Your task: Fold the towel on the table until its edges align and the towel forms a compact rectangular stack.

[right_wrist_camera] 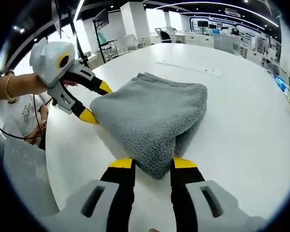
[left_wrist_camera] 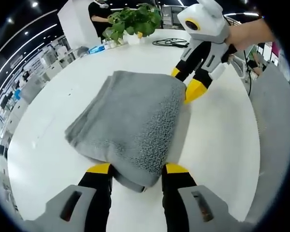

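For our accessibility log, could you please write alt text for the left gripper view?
A folded grey towel lies on a white table, one corner between the open jaws of the left gripper. The right gripper meets the towel's far corner, with a potted plant behind.

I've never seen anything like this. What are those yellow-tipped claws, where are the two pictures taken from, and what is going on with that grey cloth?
No robot here: a person holds a hand tool in each hand, and each tool carries its own camera looking along its two fingers. In the left gripper view, the left gripper sits at the bottom, its fingers either side of a corner of the folded grey towel; the right gripper comes in from the top right. The right gripper view shows the reverse: right gripper below, left gripper beyond. The towel lies on a white table; a potted plant stands farther back.
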`<state>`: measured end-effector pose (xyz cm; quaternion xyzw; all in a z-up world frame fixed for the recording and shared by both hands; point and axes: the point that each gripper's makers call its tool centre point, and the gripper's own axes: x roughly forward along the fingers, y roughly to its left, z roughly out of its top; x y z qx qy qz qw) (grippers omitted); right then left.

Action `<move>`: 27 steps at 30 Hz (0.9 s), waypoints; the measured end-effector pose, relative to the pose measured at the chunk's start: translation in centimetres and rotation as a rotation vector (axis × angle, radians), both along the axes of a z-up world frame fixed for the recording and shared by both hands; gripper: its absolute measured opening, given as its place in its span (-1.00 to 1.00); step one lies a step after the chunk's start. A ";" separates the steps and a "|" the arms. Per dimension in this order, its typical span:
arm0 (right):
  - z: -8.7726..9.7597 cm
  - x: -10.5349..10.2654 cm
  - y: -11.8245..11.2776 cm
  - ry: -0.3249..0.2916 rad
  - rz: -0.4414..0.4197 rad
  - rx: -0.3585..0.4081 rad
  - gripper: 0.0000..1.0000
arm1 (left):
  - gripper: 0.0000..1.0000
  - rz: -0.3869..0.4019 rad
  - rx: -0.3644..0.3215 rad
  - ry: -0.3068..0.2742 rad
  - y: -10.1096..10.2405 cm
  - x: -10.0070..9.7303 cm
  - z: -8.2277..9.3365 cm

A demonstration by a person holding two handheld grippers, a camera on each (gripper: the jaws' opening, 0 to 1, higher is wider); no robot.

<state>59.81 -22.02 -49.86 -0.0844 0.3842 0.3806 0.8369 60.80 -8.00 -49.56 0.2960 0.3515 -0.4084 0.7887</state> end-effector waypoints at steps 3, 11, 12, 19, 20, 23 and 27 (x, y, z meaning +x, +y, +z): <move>0.2 -0.1 -0.1 0.001 -0.003 0.002 -0.47 | -0.14 0.019 -0.005 0.009 0.4 -0.3 0.4; 1.4 -0.3 -0.7 -0.039 -0.033 0.014 -0.44 | -0.14 0.138 -0.078 0.016 1.8 -0.8 1.4; 1.6 -0.4 -0.8 -0.042 -0.034 0.015 -0.44 | -0.14 0.143 -0.085 0.016 1.7 -0.9 1.7; 2.7 -1.4 -1.3 -0.065 -0.034 0.022 -0.43 | -0.12 0.195 -0.123 0.027 2.1 -2.6 2.7; 2.7 -1.6 -1.4 -0.064 -0.030 0.019 -0.43 | -0.12 0.205 -0.136 0.029 2.2 -2.9 2.9; 2.4 -2.2 -1.9 -0.065 -0.025 0.006 -0.42 | -0.11 0.215 -0.146 0.027 2.7 -3.4 3.0; 2.8 -3.1 -2.4 -0.068 -0.038 0.012 -0.40 | -0.10 0.233 -0.173 0.021 2.4 -4.5 3.6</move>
